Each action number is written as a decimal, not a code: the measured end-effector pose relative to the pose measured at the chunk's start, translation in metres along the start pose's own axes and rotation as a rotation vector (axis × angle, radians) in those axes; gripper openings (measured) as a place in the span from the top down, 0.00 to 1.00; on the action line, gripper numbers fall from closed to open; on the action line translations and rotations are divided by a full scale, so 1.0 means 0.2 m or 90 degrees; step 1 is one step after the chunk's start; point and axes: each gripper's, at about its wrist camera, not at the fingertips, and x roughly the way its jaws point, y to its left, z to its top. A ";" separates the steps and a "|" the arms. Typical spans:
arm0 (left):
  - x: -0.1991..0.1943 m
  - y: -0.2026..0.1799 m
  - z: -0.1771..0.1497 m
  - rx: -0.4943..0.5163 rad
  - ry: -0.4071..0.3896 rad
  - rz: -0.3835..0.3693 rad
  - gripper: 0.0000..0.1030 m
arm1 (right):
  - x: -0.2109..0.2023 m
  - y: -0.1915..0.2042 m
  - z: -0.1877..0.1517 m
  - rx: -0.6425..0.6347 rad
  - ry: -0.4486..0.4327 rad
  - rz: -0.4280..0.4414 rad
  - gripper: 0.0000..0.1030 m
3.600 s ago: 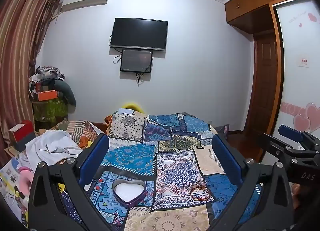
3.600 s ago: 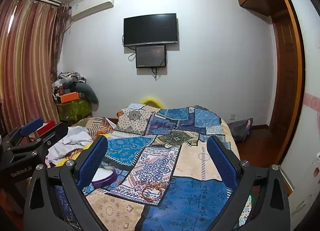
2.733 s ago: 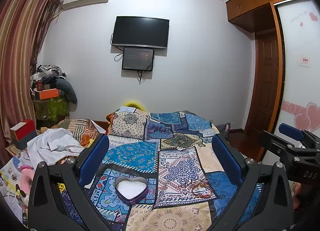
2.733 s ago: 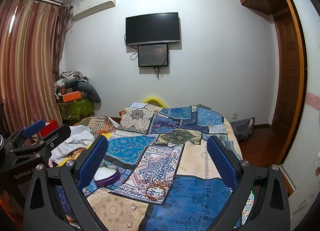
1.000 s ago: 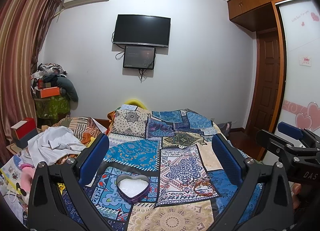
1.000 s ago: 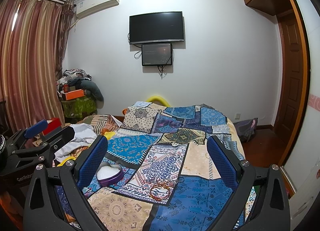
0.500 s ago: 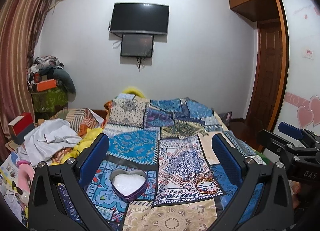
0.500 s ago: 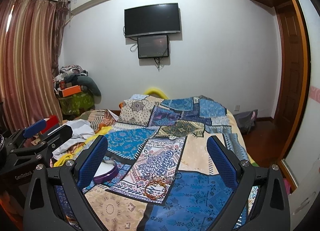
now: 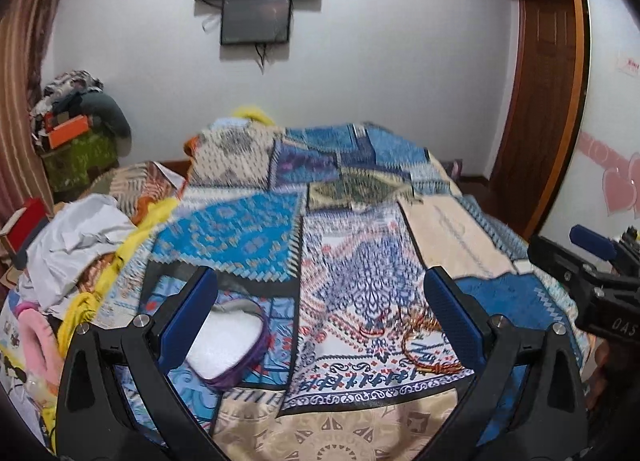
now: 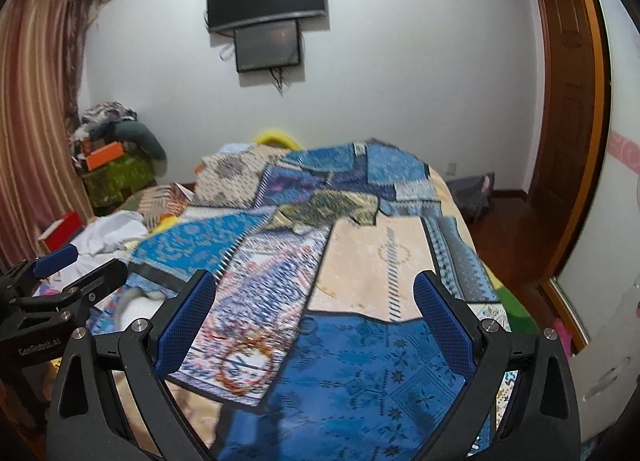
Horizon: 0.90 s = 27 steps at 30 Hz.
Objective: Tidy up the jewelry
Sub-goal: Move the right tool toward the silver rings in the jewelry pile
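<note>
A bed covered in a blue, cream and purple patchwork bedspread (image 9: 248, 229) fills both of my views; its near edge runs just below my fingers, and its right side drops to a dark wooden floor (image 10: 516, 217). A heap of white and yellow crumpled clothes (image 9: 76, 237) crowds the left side.

My left gripper (image 9: 320, 317) is spread wide and holds nothing; my right gripper (image 10: 316, 313) is likewise spread wide and empty. Both hover above the near end of the bed.

A purple heart-shaped tin box with a white lining (image 9: 228, 345) lies open on the bedspread, partly behind my left gripper's left finger. Near it, to the right, lies a loose cluster of red and orange beaded bracelets (image 9: 416, 341); in the right wrist view these lie just inside that gripper's left finger (image 10: 244, 361).

Judged from this, the task is barely begun: the box lining shows bare, and every bracelet I can see is outside it. Picking each up and placing it in the box remains.

Open bedspread surrounds the bracelets. The two grippers sit near each other, so crossing paths calls for care.
</note>
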 end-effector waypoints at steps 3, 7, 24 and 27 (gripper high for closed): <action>0.11 -0.01 -0.04 0.000 0.039 -0.008 0.00 | 0.09 -0.06 -0.03 0.007 0.031 -0.013 0.04; 0.24 -0.02 -0.09 -0.002 0.094 -0.025 0.13 | 0.17 -0.11 -0.06 0.013 0.064 -0.021 0.04; 0.49 -0.09 -0.19 -0.010 0.184 -0.137 0.67 | 0.50 -0.10 -0.10 -0.022 0.177 0.075 0.36; 0.50 -0.09 -0.19 -0.017 0.191 -0.151 0.72 | 0.53 -0.08 -0.13 -0.035 0.199 0.091 0.48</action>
